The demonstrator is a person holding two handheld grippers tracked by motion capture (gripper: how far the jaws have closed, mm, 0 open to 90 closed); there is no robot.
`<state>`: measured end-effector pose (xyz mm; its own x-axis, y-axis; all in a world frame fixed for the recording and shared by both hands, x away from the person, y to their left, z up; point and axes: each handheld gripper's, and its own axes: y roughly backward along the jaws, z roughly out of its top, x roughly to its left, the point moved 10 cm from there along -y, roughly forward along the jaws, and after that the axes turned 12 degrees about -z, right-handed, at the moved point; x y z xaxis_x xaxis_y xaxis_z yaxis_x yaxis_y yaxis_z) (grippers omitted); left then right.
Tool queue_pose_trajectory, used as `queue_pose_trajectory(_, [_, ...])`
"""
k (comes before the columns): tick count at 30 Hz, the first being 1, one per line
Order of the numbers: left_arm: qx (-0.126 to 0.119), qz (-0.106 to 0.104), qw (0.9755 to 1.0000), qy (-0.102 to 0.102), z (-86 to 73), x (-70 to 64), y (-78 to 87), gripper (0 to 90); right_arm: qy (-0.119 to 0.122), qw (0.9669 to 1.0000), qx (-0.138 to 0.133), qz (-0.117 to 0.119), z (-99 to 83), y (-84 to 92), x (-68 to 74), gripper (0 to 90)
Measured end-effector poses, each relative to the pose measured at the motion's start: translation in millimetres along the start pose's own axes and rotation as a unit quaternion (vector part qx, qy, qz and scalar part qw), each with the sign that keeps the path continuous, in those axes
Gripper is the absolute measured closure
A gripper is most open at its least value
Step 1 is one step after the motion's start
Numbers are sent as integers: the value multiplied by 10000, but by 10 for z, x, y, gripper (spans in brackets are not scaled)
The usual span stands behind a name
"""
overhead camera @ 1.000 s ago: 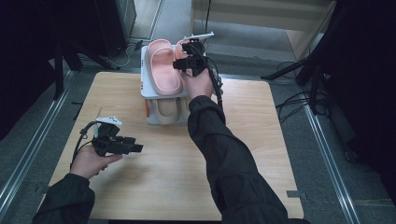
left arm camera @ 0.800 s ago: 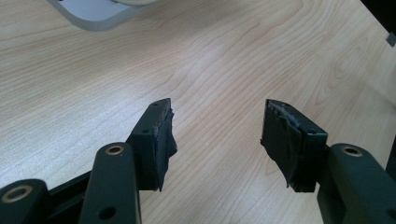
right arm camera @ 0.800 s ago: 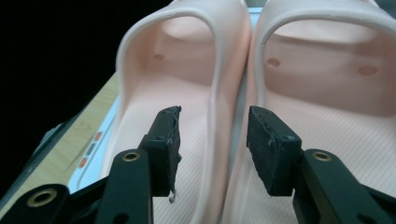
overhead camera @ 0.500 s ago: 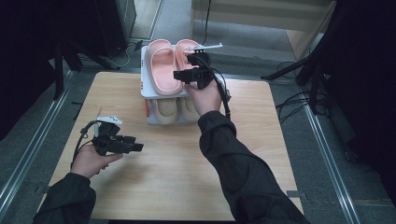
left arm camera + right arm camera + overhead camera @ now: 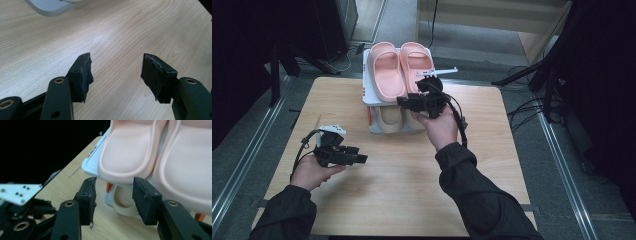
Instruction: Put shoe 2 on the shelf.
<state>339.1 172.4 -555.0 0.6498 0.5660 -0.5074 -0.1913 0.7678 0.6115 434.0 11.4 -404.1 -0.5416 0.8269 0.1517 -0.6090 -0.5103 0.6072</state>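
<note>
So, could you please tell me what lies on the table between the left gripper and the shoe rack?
Nothing: in the high view, only bare wooden table separates the left gripper from the shoe rack; the left gripper view shows the same.

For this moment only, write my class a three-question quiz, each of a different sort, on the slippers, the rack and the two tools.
1. True or false: the pink slippers lie on the top shelf of the white rack.
2. Which tool is nearer the rack? A) left tool B) right tool
3. Fill in: the beige slippers sit on the ___ shelf.

Key: 1 true. 2 B; its jaws stand apart with nothing between them, at the rack's front. 3 lower.
</note>
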Motion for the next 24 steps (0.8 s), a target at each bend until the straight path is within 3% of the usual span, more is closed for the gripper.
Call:
queue_pose_trajectory(14, [31,31,10000,-24,-22,11,-10,395,83,9985,53,545,-682,16,82,500])
queue_pose_trajectory(24, [88,50,9999,-49,-39,4,-29,392,238,9979,122,588,-1034,15,11,505])
